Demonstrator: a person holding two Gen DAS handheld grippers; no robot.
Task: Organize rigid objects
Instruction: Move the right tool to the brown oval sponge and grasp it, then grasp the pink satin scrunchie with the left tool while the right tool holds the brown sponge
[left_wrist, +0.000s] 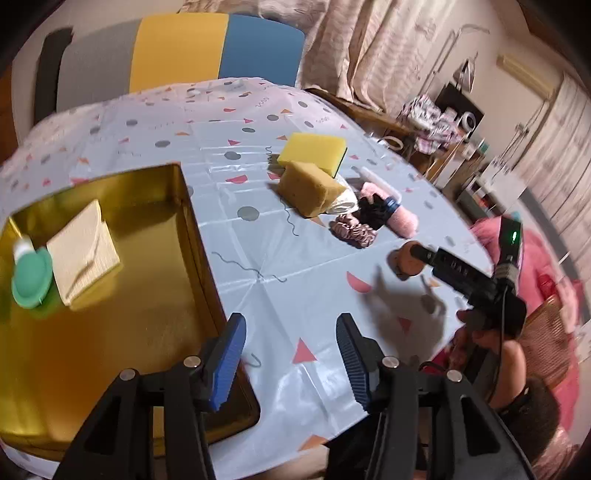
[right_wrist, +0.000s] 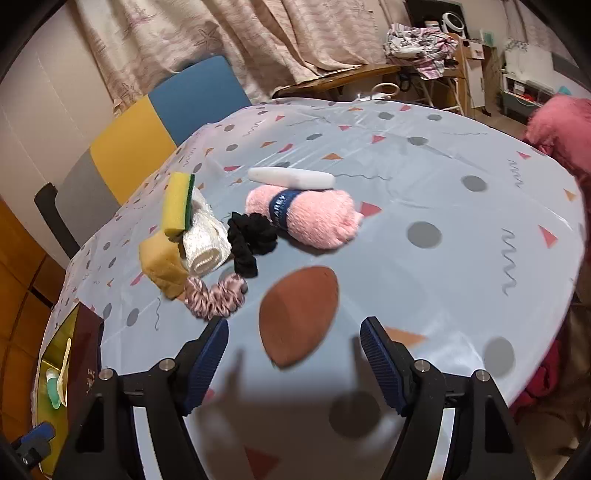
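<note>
A brown egg-shaped object (right_wrist: 298, 314) lies on the patterned tablecloth just ahead of my right gripper (right_wrist: 294, 360), which is open and empty; it also shows in the left wrist view (left_wrist: 404, 260). A white oblong stick (right_wrist: 291, 177) lies behind a pink rolled towel (right_wrist: 314, 216). A gold tin box (left_wrist: 110, 266) holds a beige square pad (left_wrist: 83, 253) and a green round item (left_wrist: 31, 277). My left gripper (left_wrist: 290, 360) is open and empty, at the box's right wall.
A pile of soft things sits mid-table: two yellow sponges (left_wrist: 312, 153), a white roll (right_wrist: 205, 240), a black scrunchie (right_wrist: 251, 240), a pink scrunchie (right_wrist: 216, 297). A colourful chair (left_wrist: 177, 51) stands behind the table. The table edge (right_wrist: 576, 258) is at the right.
</note>
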